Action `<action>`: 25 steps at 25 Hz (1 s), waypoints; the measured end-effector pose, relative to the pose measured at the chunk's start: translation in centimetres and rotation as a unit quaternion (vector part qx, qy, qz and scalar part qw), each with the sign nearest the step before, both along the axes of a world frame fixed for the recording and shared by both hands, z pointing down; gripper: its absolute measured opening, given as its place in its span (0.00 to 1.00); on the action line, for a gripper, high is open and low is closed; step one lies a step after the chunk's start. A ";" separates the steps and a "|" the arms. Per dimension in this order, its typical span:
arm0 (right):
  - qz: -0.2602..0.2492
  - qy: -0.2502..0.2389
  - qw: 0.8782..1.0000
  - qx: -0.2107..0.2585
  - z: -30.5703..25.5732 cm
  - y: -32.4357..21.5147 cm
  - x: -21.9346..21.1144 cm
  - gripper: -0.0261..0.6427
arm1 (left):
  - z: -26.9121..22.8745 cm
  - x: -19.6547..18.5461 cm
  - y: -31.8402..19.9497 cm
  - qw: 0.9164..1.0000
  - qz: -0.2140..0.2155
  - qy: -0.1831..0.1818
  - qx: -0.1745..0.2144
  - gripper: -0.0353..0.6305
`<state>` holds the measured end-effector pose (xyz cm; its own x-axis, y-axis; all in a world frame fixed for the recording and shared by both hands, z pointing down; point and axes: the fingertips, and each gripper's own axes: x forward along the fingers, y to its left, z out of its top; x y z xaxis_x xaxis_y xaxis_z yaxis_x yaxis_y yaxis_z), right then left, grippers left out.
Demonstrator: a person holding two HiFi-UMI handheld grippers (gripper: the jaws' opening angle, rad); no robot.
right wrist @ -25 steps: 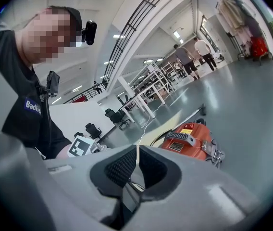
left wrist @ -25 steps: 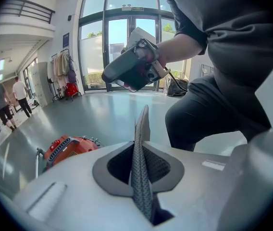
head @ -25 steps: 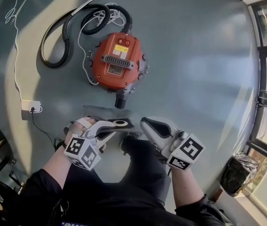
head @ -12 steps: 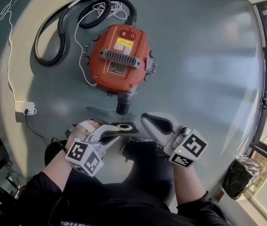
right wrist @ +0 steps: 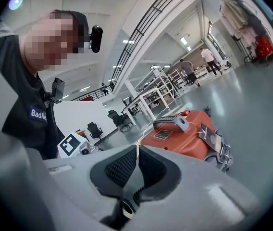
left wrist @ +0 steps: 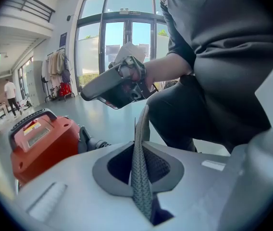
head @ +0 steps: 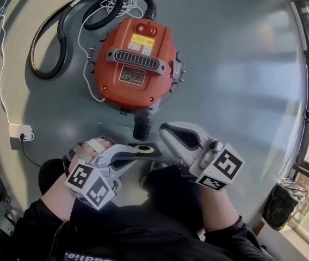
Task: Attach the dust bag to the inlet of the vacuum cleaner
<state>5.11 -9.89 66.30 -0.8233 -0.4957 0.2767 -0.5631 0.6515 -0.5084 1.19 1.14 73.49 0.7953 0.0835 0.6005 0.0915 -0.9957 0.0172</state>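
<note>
The orange vacuum cleaner point(head: 133, 64) lies on the grey floor, its black inlet stub point(head: 142, 128) pointing toward me. Just below the stub hangs the dust bag's dark collar with a pale ring point(head: 143, 149), held between both grippers. My left gripper point(head: 135, 155) is shut on the bag's grey mesh fabric point(left wrist: 140, 177). My right gripper point(head: 165, 130) is shut on the collar's thin edge point(right wrist: 137, 153). The ring point(right wrist: 125, 208) sits deep between the right jaws. The vacuum point(left wrist: 40, 143) and its inlet point(left wrist: 95, 143) lie left of the left jaws. The bag's body is hidden.
A black hose point(head: 62, 31) and a white cable point(head: 5, 64) curl left of the vacuum, with a wall socket block point(head: 19, 131) on the floor. A black bin bag point(head: 279, 203) stands by the window frames at the right. My knees are under the grippers.
Both grippers have sunk toward the floor with the bag. The vacuum looks larger and nearer, and the collar's ring now sits close under the inlet stub.
</note>
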 end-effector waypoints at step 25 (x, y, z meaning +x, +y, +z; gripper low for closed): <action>-0.123 0.263 0.925 0.245 2.5 -12.1 -1.7 0.38 | 4.2 0.1 -3.5 0.996 -0.025 -0.039 0.079 0.13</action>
